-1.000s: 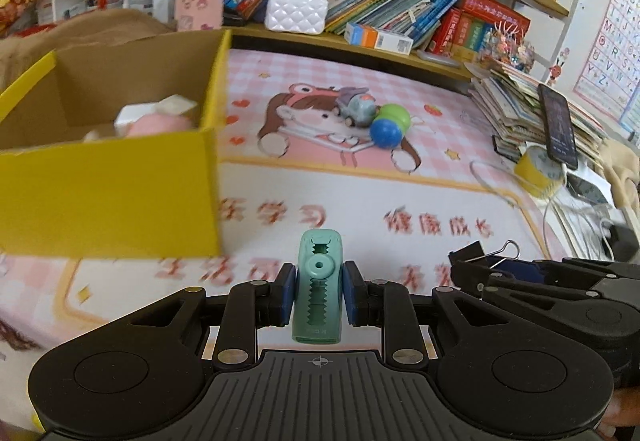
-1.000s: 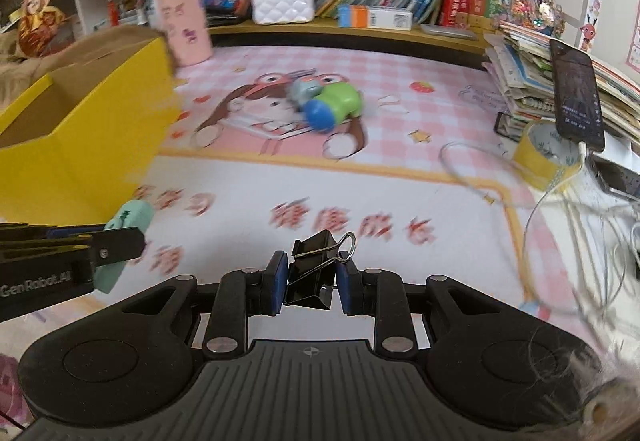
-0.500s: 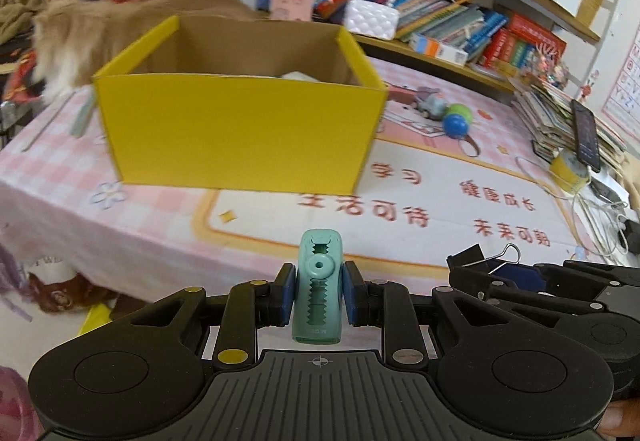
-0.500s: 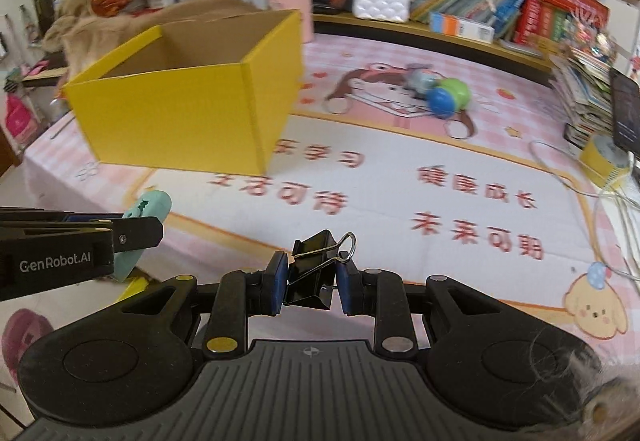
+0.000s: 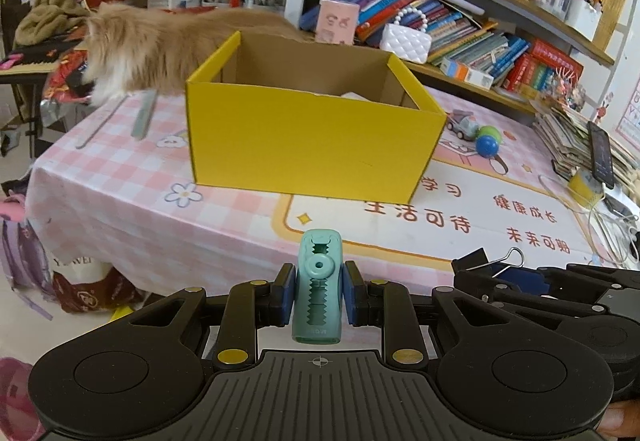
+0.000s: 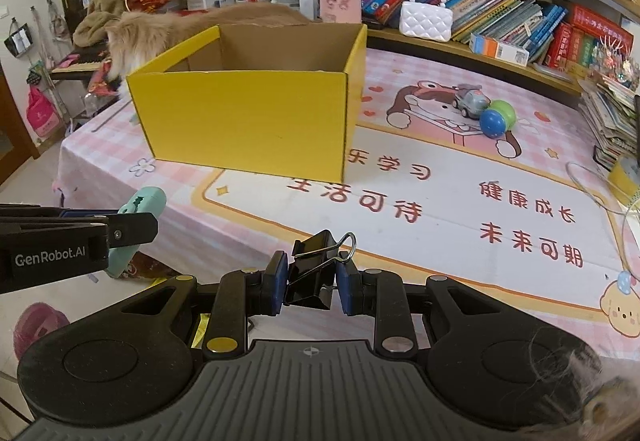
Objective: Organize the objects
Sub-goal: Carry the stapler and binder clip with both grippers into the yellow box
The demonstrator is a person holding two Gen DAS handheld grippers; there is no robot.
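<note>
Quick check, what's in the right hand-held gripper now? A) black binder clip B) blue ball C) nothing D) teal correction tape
A: the right hand-held gripper is shut on a black binder clip, its wire loop sticking up; the teal piece sits in the left hand-held gripper.

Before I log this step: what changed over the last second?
Both tools drew back from the yellow box, which now sits farther off, whole in view. Nothing was taken or released: the left tool still clamps the green sharpener, the right tool the binder clip.
</note>
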